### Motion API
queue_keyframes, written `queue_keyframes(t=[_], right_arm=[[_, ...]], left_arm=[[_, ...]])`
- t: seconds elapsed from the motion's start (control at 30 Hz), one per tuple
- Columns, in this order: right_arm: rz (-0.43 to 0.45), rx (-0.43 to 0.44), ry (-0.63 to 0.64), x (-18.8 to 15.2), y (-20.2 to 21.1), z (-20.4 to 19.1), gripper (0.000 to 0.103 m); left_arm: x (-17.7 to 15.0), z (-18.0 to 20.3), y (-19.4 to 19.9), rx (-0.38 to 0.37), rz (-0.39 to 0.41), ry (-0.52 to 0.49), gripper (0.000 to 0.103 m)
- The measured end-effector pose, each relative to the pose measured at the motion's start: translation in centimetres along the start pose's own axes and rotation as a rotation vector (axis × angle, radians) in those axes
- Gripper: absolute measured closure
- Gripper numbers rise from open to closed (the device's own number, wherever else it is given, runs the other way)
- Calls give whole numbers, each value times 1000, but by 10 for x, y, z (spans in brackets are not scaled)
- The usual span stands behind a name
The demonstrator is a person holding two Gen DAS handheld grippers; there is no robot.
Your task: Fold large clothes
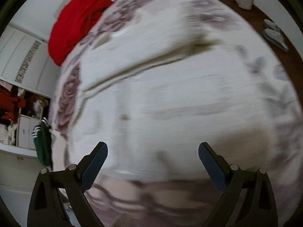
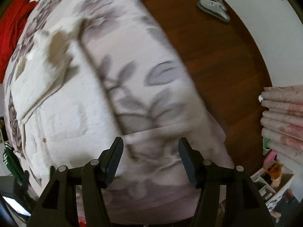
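Grippers between grabs: the left gripper [image 1: 153, 152] and right gripper [image 2: 151, 147] hang wide apart and empty above a cream garment [image 2: 62, 109], spread lower left of the right view on a floral bedspread [image 2: 132, 94]. Next move, likely: picking an edge to pinch and fold over.

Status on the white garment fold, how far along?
Done: white garment lies spread on the floral bedspread, one flap turned over at its top. In hand: nothing; left gripper and right gripper are both open and empty. Left: further folds; red garment lies unfolded.
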State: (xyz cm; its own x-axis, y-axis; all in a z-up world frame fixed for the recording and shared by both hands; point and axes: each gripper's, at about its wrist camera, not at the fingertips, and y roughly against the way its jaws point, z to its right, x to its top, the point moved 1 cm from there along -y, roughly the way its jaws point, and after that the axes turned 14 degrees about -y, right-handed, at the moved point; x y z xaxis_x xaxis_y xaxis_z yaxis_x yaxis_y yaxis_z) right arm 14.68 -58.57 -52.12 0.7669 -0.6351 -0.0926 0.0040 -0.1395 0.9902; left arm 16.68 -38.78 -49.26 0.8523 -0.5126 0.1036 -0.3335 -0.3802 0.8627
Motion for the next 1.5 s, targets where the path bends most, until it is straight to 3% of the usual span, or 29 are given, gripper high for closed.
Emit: queue_keyframes(t=[0.03,0.13,0.3,0.47,0.53,0.6,0.63,0.67,0.83,0.97,1.07,1.17,1.2,1.27,1.3,1.37,1.5], right_arm=[[-3,-3,-5,8,9,29,41],[-8,-11,-22,37,19,69,41],[-17,-12,-61,85,22,125,40],[-40,38,-38,119,15,130,40],[-73,116,-8,131,10,116,40],[-124,254,36,145,2,91,36],[-158,326,59,150,-2,77,30],[-201,414,93,158,-8,54,29],[-304,647,224,186,-34,-59,20],[-373,736,257,203,-56,-135,16],[-466,732,283,200,-84,-180,16],[-533,639,324,188,-110,-208,15],[-533,622,312,188,-114,-211,17],[-510,604,249,188,-113,-213,45],[-486,586,228,188,-107,-214,70],[-434,564,228,181,-85,-222,77],[-334,533,292,154,-26,-259,80]], left_arm=[[7,13,4,0,0,-6,5],[32,61,19,52,3,-48,5],[53,113,3,87,-68,-81,5],[51,110,-29,110,-130,-54,5],[50,88,-32,123,-116,0,17],[48,69,-32,88,-99,59,67],[45,56,-31,47,-81,97,80],[43,47,-28,32,-66,124,85],[32,14,-14,7,-7,192,90],[30,5,-13,-19,0,209,90],[31,-8,-16,-52,12,240,91],[30,-21,-17,-83,34,275,91],[28,-27,-17,-98,42,288,91],[25,-37,-16,-125,52,314,91],[22,-47,-17,-145,60,334,91],[14,-66,-17,-179,76,365,92],[-6,-114,-12,-197,116,416,92]])
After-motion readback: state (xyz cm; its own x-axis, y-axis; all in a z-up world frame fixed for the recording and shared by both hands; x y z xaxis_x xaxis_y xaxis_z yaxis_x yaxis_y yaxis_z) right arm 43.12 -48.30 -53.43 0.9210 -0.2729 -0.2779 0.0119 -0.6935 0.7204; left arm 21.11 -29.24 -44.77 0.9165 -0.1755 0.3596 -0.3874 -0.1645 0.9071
